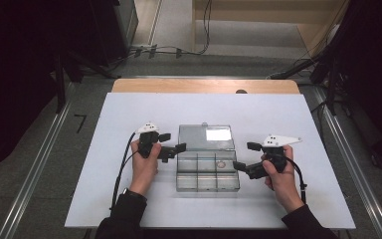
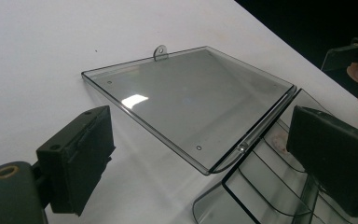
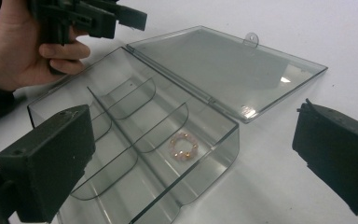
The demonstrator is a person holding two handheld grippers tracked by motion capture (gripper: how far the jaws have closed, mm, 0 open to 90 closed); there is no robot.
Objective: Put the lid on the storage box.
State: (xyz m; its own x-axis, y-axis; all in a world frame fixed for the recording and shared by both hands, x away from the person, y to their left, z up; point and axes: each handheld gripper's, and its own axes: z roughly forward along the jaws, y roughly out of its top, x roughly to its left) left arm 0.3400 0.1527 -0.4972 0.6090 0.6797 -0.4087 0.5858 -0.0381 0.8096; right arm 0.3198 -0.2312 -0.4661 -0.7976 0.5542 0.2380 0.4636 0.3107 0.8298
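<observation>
The left gripper (image 1: 171, 143) has its jaws spread wide around nothing, just beside the left wall of the clear smoky plastic compartment box (image 1: 207, 181); the right gripper (image 1: 246, 156), jaws equally wide and empty, flanks the box's right wall. Between the two grippers lies the box, long axis running from one to the other, its transparent hinged lid (image 1: 206, 137) folded flat on the white table sheet (image 1: 278, 114) beyond the fingertips, latch tab pointing away. A small pink-and-gold beaded ring (image 3: 184, 146) rests in a far compartment nearer the right gripper. Curved dividers cross the box.
</observation>
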